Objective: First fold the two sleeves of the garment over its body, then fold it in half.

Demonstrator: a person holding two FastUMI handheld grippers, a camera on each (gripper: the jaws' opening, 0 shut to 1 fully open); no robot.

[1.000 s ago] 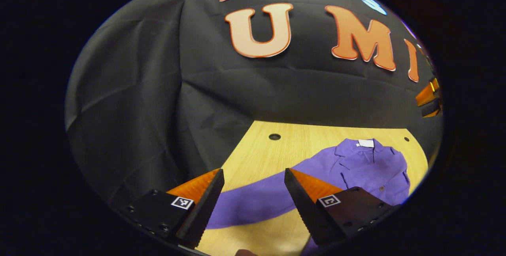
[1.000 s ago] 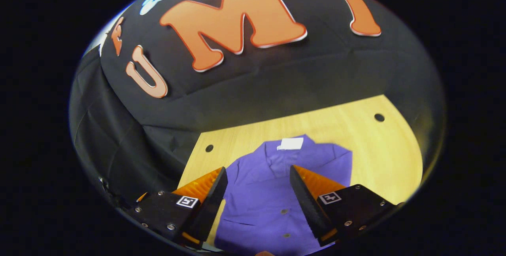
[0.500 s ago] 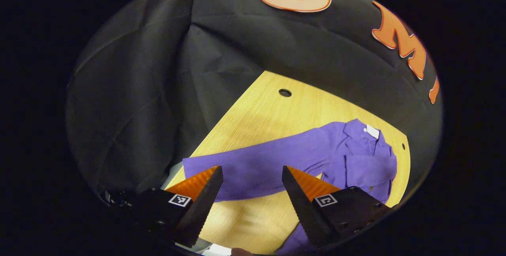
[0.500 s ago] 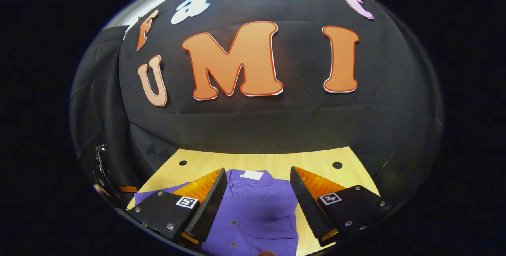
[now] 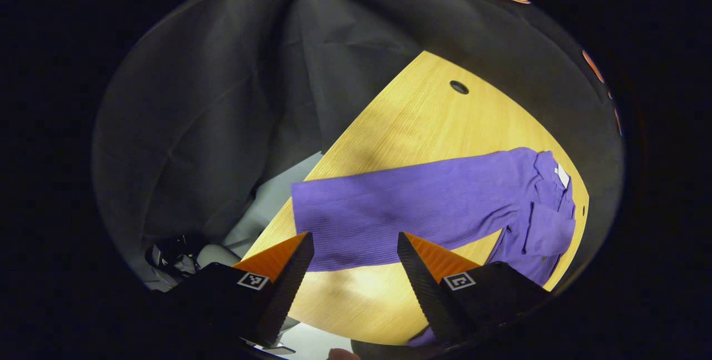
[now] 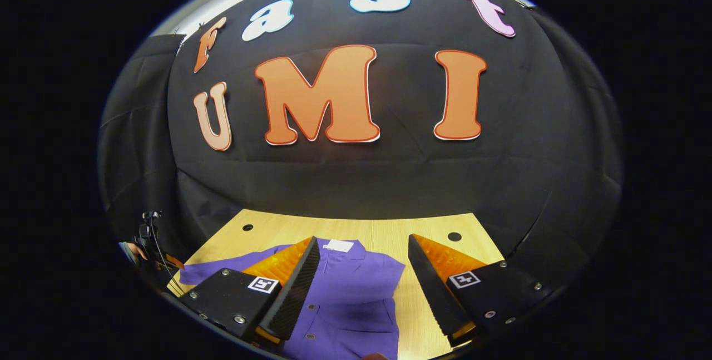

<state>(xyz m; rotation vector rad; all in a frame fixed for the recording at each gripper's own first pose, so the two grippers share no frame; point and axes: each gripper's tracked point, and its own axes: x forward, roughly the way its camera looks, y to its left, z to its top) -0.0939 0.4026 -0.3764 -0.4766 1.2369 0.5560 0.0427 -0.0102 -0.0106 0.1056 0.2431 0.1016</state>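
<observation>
A: We've got the purple garment [image 5: 517,210] flat on the wooden table [image 5: 411,121], collar toward two o'clock in the left gripper view, one long sleeve [image 5: 389,215] stretched out to nine o'clock. It looks soft, light and limp to us, so we'd pinch that sleeve near its cuff end [image 5: 303,226].

B: Agreed. Our left gripper [image 5: 354,262] is spread wide with nothing in it, hanging just above that cuff. Our right gripper [image 6: 362,268] gapes empty over the shirt body [image 6: 356,304].

A: Since a second ago our left view has swung down toward the sleeve; our right has lifted away.
</observation>
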